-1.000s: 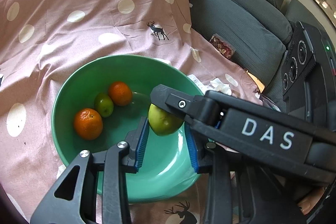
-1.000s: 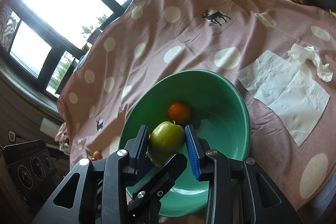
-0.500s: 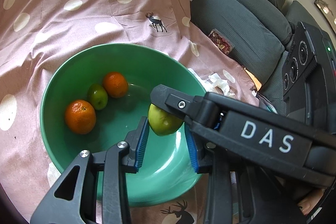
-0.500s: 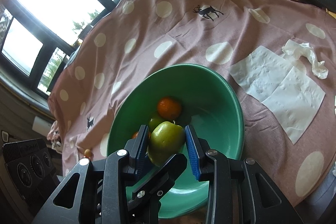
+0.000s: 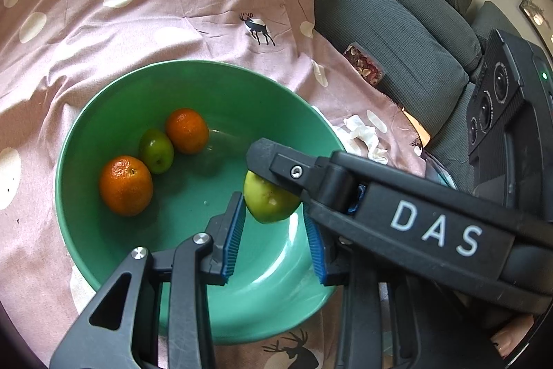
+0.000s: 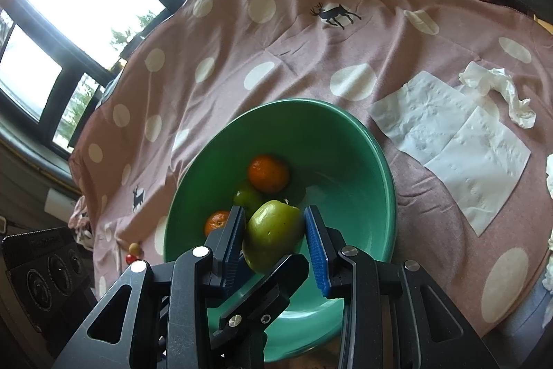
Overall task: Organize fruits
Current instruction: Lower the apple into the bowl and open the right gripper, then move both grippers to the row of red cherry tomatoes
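Observation:
A green bowl (image 5: 103, 230) (image 6: 363, 140) sits on a pink dotted cloth. It holds two oranges (image 5: 126, 185) (image 5: 186, 130) and a small green fruit (image 5: 156, 150); these also show in the right wrist view (image 6: 269, 173) (image 6: 247, 197). My right gripper (image 6: 273, 230) is shut on a green apple (image 6: 273, 234) and holds it above the bowl. The same apple (image 5: 271, 201) shows in the left wrist view under the right gripper's finger. My left gripper (image 5: 274, 234) is open over the bowl's near side, its jaws on either side of the apple, not touching it.
White paper napkins (image 6: 452, 140) and a crumpled tissue (image 6: 497, 89) lie right of the bowl. A grey sofa (image 5: 397, 23) with a snack packet (image 5: 363, 64) stands beyond the cloth's edge. Small red and yellow fruits (image 6: 133, 253) lie at the cloth's left edge.
Both views have shifted a little, the bowl sliding slightly in the frames. The right gripper still holds the apple in the same place above the bowl; the left stays open.

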The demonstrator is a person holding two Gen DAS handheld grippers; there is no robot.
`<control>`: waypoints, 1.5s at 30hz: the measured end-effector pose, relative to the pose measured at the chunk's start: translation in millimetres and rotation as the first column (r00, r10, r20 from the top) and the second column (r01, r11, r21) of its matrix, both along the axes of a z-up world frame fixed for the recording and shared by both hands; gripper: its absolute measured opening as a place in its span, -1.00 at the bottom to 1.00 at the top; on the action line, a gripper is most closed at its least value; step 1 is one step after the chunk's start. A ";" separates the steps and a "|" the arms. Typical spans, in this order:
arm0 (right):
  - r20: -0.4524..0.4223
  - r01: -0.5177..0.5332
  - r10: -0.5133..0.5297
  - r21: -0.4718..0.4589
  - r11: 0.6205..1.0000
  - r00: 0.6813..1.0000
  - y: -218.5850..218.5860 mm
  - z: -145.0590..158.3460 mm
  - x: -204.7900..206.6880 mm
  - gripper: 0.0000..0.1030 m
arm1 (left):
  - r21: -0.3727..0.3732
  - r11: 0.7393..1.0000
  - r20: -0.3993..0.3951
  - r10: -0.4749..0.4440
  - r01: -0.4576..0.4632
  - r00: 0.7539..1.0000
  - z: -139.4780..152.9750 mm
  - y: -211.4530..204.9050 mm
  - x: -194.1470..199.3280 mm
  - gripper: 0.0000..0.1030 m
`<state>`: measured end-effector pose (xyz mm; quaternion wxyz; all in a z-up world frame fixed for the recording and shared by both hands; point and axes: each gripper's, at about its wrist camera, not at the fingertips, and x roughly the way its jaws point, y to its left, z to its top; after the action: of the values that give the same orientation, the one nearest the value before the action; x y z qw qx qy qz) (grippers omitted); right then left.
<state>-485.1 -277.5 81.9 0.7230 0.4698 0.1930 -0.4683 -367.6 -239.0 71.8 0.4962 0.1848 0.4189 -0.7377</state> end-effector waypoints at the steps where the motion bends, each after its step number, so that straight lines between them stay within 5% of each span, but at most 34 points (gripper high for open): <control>1: -0.002 0.001 -0.001 0.000 1.000 1.000 0.0 0.1 -0.2 -0.27 | 0.000 1.000 0.000 0.000 0.000 1.000 0.1 -0.1 -0.2 -0.34; 13: -0.013 0.000 0.000 0.002 1.000 1.000 0.8 0.4 0.3 -0.27 | 0.020 1.000 -0.009 0.018 -0.018 1.000 -1.4 1.9 1.8 -0.34; 18: -0.013 -0.012 0.011 -0.050 0.999 1.000 6.6 9.3 4.9 -0.27 | -0.024 0.999 0.009 0.045 -0.045 0.999 11.2 16.7 12.8 -0.32; 28: -0.038 -0.037 0.032 -0.147 0.988 0.999 19.8 31.3 26.0 -0.21 | -0.098 0.968 0.054 0.237 -0.231 0.970 43.7 73.1 78.2 0.26; 31: -0.032 -0.073 0.069 -0.159 0.985 0.997 23.0 35.4 38.3 -0.05 | -0.105 0.936 0.087 0.346 -0.337 0.934 50.3 97.2 110.2 0.27; 38: -0.027 -0.175 0.174 -0.178 0.968 0.984 35.1 42.4 75.0 -0.02 | -0.120 0.790 0.127 0.612 -0.601 0.780 42.3 163.2 186.6 0.43; 45: 0.000 -0.343 0.347 -0.137 0.929 0.938 44.0 34.5 124.6 -0.02 | -0.073 0.670 0.116 0.741 -0.739 0.661 24.8 191.6 243.3 0.43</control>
<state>-360.6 -233.5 116.4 0.8264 0.3842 0.2317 -0.3403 -124.3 -47.4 96.6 0.7819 0.0439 0.4160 -0.4622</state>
